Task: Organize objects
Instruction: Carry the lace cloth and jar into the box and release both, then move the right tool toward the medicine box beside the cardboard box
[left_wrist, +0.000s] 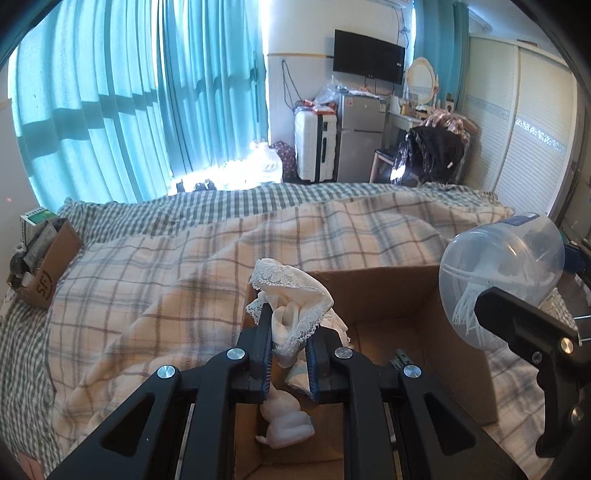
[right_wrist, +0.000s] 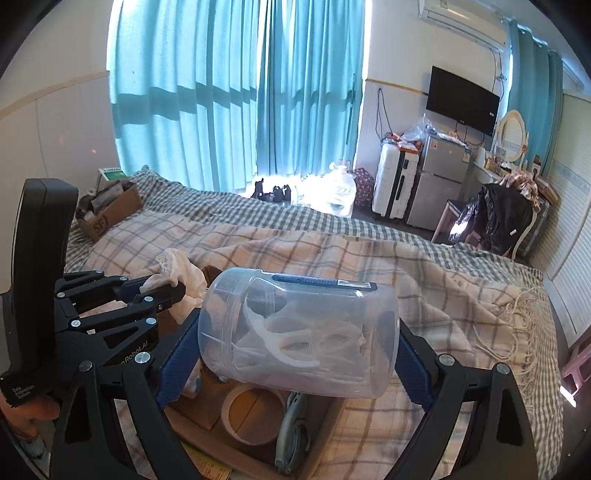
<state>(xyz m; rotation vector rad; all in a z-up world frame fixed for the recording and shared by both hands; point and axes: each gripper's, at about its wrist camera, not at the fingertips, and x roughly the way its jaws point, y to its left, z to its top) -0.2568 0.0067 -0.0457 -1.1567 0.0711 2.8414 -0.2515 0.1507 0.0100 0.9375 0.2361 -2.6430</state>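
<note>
My left gripper is shut on a cream lace-edged cloth and holds it above an open cardboard box on the bed. A white figurine lies in the box below it. My right gripper is shut on a clear plastic jar lying sideways, with white plastic pieces inside. It hangs over the box, where a tape roll and a grey tool lie. The jar shows at the right of the left wrist view. The left gripper and cloth show left of the jar.
The box sits on a plaid blanket over a checked bed. A small cardboard box of clutter stands at the bed's far left corner. Beyond the bed are teal curtains, a white suitcase, a fridge, and a chair draped in black clothing.
</note>
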